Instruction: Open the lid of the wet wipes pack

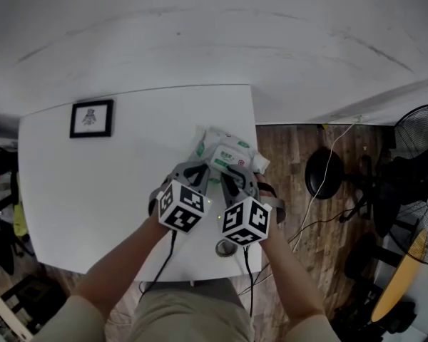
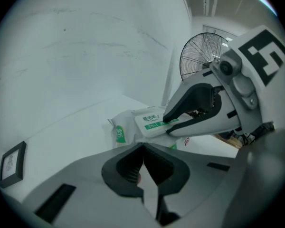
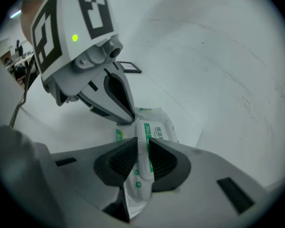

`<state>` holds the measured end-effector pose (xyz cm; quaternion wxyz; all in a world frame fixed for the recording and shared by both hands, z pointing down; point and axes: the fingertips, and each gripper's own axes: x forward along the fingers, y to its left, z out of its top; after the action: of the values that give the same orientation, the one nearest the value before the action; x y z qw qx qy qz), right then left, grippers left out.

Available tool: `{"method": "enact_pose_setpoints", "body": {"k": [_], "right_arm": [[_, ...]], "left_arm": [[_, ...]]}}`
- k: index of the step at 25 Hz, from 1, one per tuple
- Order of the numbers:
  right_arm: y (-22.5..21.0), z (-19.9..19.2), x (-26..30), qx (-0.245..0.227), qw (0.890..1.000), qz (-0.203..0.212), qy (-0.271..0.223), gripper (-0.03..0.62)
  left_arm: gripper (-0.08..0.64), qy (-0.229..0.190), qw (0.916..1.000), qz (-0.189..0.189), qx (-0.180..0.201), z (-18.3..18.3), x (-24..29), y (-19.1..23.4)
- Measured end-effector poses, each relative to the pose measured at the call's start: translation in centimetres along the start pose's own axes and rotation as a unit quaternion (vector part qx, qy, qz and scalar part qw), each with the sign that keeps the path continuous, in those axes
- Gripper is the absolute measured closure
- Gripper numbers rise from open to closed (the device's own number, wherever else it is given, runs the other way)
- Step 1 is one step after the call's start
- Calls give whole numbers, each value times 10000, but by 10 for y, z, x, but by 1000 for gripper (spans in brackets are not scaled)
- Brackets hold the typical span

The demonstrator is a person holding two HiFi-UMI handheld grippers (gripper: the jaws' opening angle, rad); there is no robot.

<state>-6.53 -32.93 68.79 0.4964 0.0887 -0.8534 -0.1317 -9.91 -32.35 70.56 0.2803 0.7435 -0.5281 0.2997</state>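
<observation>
Right gripper has its fingers clamped on the lid of the wet wipes pack, sitting by the right edge of the worktop. Left gripper fingers are closed, tips on the pack.

Wet wipes pack: soft white pouch with green print and crinkled ends. It lies flat near the far right corner of the white table.
Lid: white rectangular flap with a green strip and "75%" print, on the pack's top face.
Lid state: one end is clamped between the right gripper's pads. Whether it has lifted off the pack cannot be told.
</observation>
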Motion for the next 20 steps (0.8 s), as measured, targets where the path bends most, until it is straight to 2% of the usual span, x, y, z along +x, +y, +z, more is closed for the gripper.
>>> {"method": "enact_pose_setpoints", "body": {"k": [2, 5, 9, 13, 16, 20], "right_arm": [[-3, 4, -5, 211, 9997, 34, -103, 509], [-19, 14, -19, 480, 9978, -176, -415, 532], [-62, 15, -30, 1297, 9873, -365, -842, 545], [-89, 11, -21, 1872, 9759, -424, -1039, 541], [-104, 5, -8, 2112, 9697, -547, -1102, 535], [-110, -4, 12, 2222, 9686, -613, -934, 522]], "left_arm": [[537, 15, 10000, -10, 1, -1, 1, 0], [537, -27, 9999, -63, -117, -2, 1, 0], [537, -78, 9995, -159, -255, -1, 0, 0], [537, -109, 9993, -167, -312, -3, 0, 1], [537, -171, 9991, -193, -351, -2, 0, 2], [537, -178, 9989, -223, -360, -3, 0, 0]]}}
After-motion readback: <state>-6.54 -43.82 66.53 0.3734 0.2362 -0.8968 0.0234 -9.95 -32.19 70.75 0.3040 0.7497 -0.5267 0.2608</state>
